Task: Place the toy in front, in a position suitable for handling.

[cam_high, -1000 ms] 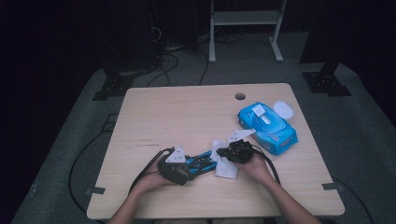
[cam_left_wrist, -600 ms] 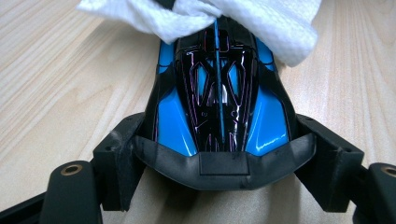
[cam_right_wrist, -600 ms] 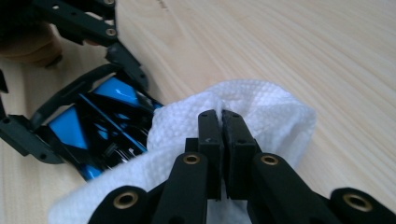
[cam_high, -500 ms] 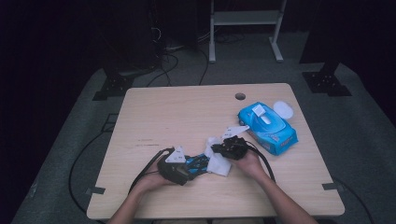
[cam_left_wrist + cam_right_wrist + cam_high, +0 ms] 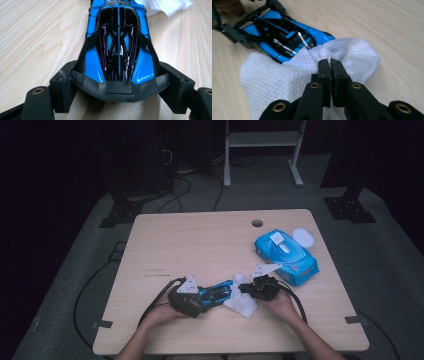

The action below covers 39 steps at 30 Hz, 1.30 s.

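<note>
On a pale wooden table [image 5: 200,245], beside a blue pack of wipes [image 5: 286,251] with its lid flipped open, a person cleans a toy racing car [image 5: 117,47]. The left gripper [image 5: 186,296] clamps the car's tail, pinning it near the table's front edge; the right gripper [image 5: 329,65], jaws pinched tight on a bunched white wipe [image 5: 287,77], presses it against the nose. The job looks midway (most bodywork seems unwiped). The car gleams glossy blue and black, pink-lined.

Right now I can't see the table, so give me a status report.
Left gripper shut on toy car. Right gripper shut on white wipe, pressed against the car's end. Wipe pack off to the side.
</note>
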{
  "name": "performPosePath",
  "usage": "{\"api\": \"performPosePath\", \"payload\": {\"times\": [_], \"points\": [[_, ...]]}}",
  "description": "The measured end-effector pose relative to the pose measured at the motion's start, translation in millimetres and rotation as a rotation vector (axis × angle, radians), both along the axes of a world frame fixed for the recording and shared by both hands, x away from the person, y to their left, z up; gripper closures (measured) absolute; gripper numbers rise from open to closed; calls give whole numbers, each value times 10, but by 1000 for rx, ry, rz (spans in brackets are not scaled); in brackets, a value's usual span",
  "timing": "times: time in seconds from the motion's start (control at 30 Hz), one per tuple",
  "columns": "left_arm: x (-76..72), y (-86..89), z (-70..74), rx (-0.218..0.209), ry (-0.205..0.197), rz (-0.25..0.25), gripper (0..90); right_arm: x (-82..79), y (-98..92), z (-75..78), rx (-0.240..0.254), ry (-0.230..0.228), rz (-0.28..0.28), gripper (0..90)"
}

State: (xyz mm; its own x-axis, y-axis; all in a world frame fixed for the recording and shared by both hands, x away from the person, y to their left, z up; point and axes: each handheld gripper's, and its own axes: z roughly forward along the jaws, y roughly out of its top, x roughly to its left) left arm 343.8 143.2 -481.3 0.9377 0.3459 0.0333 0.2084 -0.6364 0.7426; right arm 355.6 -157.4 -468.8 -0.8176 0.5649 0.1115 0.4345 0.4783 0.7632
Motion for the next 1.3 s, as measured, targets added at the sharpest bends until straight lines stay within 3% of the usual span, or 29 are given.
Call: {"api": "performPosePath", "payload": {"times": [0.3, 0.5, 0.57, 0.63, 0.83, 0.87, 0.93, 1.0, 1.1, 1.23, 1.3], "points": [[6, -7, -2, -1, -6, -6, 241, 38, 405, 135, -12, -44, 102, 868], [-1, -13, 15, 11, 11, 11, 238, 80, 318, 85, 19, -26, 77, 868], [8, 0, 38, 9, 29, 14, 232, 58, 276, 66, 18, -25, 70, 868], [12, 31, 79, -34, 56, 29, 219, 41, 242, 53, 20, -26, 65, 868], [50, 100, 120, -94, 138, 69, 204, 10, 205, 34, 20, -28, 68, 868], [62, 125, 134, -140, 168, 80, 205, 0, 203, 31, 24, -27, 65, 868], [76, 164, 171, -184, 182, 96, 215, -10, 190, 23, 30, -27, 64, 868], [85, 189, 201, -180, 179, 121, 226, -22, 189, 22, 29, -30, 65, 868], [100, 213, 189, -135, 195, 157, 240, -34, 192, 27, 21, -35, 71, 868], [113, 214, 157, -150, 242, 185, 250, -49, 190, 28, 17, -38, 75, 868], [119, 208, 151, -151, 258, 188, 297, -56, 191, 28, 15, -42, 77, 868]]}}
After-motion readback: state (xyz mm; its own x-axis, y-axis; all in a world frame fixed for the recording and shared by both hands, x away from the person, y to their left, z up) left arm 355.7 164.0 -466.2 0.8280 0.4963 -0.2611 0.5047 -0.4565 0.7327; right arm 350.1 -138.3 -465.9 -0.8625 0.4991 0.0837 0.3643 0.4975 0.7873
